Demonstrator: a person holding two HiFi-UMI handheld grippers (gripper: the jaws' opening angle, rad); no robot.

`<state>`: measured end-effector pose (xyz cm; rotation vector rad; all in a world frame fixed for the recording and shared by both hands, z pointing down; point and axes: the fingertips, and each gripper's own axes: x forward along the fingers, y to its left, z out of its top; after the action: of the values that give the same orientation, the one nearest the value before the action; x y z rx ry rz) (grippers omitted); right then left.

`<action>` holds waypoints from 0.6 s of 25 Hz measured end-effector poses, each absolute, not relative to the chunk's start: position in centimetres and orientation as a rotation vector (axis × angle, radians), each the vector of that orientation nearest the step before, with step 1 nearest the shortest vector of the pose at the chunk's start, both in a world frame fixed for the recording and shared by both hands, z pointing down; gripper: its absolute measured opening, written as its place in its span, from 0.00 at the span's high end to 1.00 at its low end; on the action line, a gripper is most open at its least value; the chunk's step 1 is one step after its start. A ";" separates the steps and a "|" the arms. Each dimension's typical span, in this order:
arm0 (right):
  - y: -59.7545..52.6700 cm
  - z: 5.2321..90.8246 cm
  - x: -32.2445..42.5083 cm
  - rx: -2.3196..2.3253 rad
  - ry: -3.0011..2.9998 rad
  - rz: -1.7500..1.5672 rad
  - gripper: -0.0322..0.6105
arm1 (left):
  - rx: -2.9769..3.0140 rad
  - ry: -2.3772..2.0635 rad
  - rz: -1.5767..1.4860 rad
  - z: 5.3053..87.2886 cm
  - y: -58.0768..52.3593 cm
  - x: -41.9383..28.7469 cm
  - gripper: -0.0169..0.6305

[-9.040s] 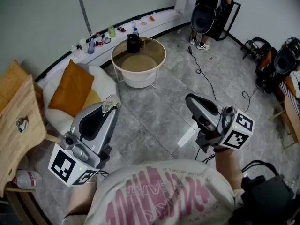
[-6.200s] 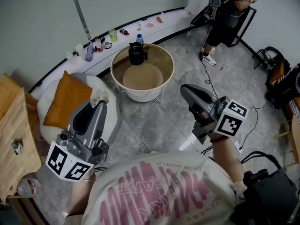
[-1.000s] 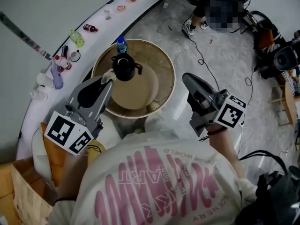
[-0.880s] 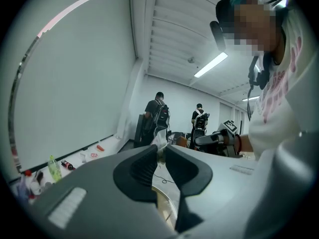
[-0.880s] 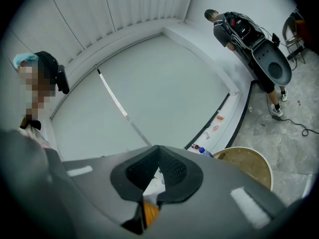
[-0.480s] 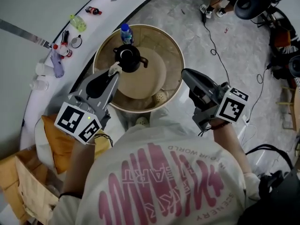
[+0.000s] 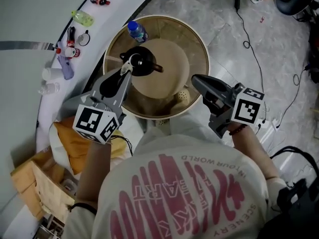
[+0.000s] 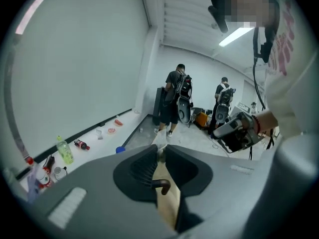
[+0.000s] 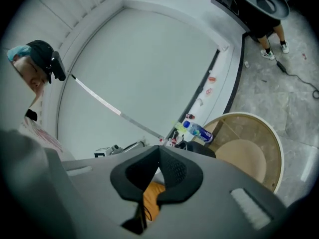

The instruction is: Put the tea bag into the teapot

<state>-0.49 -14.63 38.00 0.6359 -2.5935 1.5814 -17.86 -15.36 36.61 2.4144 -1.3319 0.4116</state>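
Carrying the tea bag to the pot is the step in hand, by my reading. The left tool is clamped on it, jaws nearly together with the pale bag pinched at their tips, and those tips sit right at the top of the black teapot on the round worktop. I can't tell whether the pot's mouth is uncovered, because the tip and bag overlap it in the head view.

Next I'd want the bag centred over the opening and low enough to drop inside before the jaws part. A release off to one side would land it on the worktop.

The left tool reaches forward and tilts slightly down. The right tool has its jaws together on nothing, held out over the worktop's near edge, apart from the pot.
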 end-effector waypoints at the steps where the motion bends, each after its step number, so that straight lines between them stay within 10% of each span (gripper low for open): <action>1: -14.8 39.1 -0.5 0.610 -2.563 1.619 0.94 | 2.399 -1.338 0.458 37.8 -16.0 -17.8 0.87; 15: -17.9 45.2 0.5 0.471 -2.429 1.747 0.94 | 1.978 -1.267 0.831 49.5 -18.8 -19.2 0.87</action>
<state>0.52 -17.90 45.23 0.4708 -2.4293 1.7471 -19.19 -18.75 49.46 1.9776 -1.2674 0.8309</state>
